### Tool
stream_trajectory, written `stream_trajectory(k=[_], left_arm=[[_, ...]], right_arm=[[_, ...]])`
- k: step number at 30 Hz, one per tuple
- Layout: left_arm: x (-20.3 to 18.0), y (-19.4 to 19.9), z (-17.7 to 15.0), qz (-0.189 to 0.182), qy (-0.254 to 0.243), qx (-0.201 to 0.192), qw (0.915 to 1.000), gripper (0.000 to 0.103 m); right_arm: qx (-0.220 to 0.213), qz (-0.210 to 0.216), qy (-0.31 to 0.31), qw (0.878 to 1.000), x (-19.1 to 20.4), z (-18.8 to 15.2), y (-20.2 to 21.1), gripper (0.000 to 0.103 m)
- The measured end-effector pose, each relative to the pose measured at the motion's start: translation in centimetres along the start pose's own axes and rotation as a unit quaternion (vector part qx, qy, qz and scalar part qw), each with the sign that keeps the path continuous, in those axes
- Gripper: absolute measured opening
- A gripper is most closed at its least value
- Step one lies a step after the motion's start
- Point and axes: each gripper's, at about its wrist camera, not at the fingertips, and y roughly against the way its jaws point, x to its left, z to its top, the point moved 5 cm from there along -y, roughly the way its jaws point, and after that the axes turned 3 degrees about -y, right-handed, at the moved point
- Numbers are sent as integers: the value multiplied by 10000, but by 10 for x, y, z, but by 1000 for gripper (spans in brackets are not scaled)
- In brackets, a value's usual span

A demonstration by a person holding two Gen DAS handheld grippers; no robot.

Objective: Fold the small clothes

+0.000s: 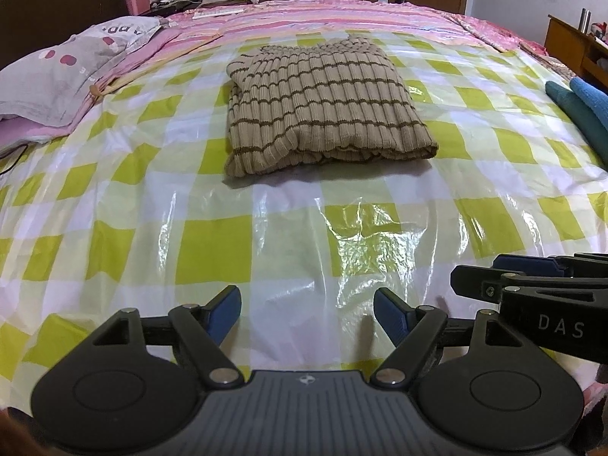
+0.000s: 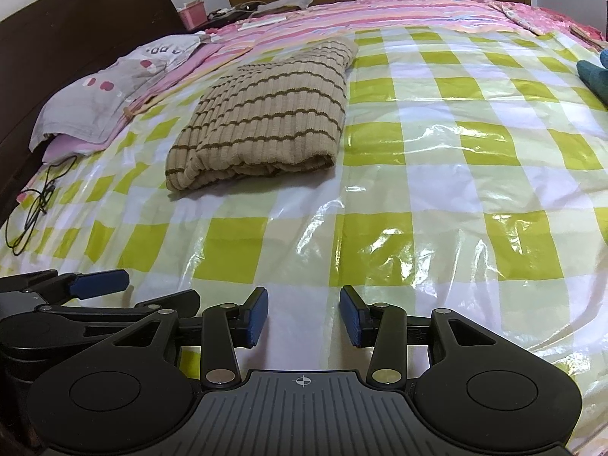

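1. Left wrist view: the left gripper stands spread and empty over the checked plastic sheet; the folded striped sweater lies at twelve o'clock, well apart.
2. Right wrist view: the right gripper is spread and empty; the sweater lies at eleven o'clock.

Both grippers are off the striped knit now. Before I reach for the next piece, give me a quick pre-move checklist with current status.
1. Left gripper empty, jaws apart: ok.
2. Right gripper empty, jaws apart: ok.
3. Striped knit garment folded into a compact stack on the checked plastic sheet: ok, though one lower layer sticks out at its near left corner.
4. Neither gripper touching the garment: ok, bare sheet lies between.
5. Grippers clear of each other: cannot tell, they sit very close side by side.
6. Next piece located: cannot tell; teal cloth lies at the right edge, only partly in view.
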Motion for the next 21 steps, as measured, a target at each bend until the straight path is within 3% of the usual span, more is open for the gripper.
stream_trajectory(k=[21], left_arm=[[-1, -2, -3, 47, 34, 113, 9999, 82]], right_arm=[[-40, -148, 78, 9999, 2, -2, 2, 42]])
